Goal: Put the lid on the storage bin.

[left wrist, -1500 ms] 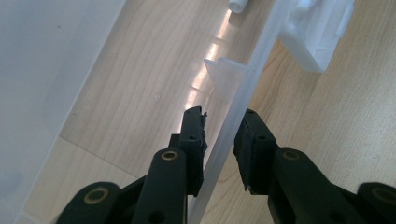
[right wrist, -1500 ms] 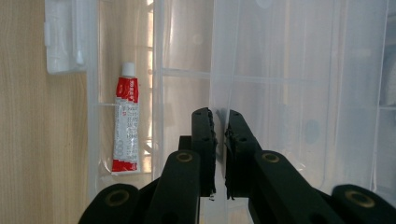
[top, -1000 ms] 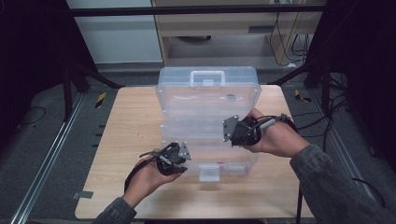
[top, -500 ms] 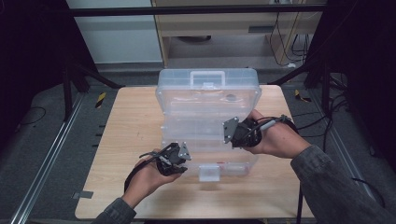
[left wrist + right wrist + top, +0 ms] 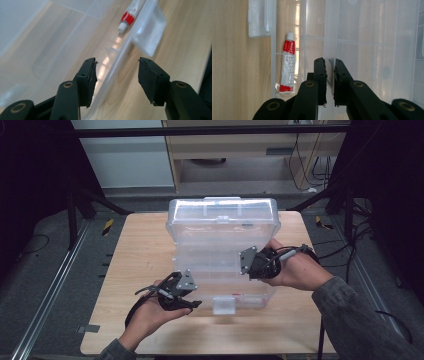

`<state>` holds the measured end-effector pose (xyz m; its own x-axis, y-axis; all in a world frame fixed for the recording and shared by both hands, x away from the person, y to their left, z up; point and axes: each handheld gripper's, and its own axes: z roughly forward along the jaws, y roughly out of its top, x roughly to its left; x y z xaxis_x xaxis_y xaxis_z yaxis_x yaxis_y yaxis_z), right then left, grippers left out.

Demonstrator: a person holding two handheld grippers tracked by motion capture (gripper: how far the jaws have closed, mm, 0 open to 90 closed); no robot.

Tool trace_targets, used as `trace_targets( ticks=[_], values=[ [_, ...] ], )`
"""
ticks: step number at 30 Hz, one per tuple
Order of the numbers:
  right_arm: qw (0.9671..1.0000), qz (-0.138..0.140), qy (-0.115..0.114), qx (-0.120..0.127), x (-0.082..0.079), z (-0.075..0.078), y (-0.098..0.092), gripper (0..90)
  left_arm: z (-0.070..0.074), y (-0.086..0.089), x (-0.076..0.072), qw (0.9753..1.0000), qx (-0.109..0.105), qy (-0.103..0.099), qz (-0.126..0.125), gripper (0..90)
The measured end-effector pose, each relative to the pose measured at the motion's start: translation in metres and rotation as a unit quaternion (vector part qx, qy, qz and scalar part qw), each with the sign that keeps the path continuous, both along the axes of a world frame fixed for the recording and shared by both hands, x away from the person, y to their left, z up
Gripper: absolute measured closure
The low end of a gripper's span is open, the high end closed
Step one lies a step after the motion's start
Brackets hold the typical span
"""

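Little has shifted since a second ago: both hands hold their places at the clear box, lid being raised.

High view: box [image 5: 222,245] on the counter [image 5: 135,265], right gripper [image 5: 248,261] at the lid's edge, left gripper [image 5: 186,296] by the front wall. Left gripper view: jaws released, straddling the wall near the latch [image 5: 150,32]. Right gripper view: jaws clenched on the lid edge [image 5: 329,37]; a tube [image 5: 287,66] lies inside. Next, I judge: swing the lid back while steadying the base.

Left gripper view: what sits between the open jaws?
The clear box's front rim runs up between the left gripper's open jaws in the left gripper view, one jaw inside the box, one over the bare wooden table.
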<state>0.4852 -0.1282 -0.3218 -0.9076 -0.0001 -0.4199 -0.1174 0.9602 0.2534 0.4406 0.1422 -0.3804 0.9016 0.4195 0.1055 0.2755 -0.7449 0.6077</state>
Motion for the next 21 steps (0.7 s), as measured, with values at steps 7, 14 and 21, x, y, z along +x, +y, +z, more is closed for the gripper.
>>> trace_targets(
  ticks=[7, 14, 21],
  values=[
    [1.0, 0.0, 0.002, 0.002, -0.001, -0.001, -0.001, 82.5, 0.026, 0.032, 0.001, 0.999, -0.041, 0.013, 0.015, 59.8],
    [1.0, 0.002, 0.007, 0.0, -0.002, -0.003, 0.0, 82.3, 0.056, 0.059, 0.012, 0.9975, -0.064, 0.01, 0.029, 78.3],
    [0.9999, -0.001, -0.003, -0.015, -0.002, 0.0, 0.002, 82.7, 0.075, 0.075, 0.039, 0.9879, -0.128, -0.004, 0.087, 87.0]
  ],
)
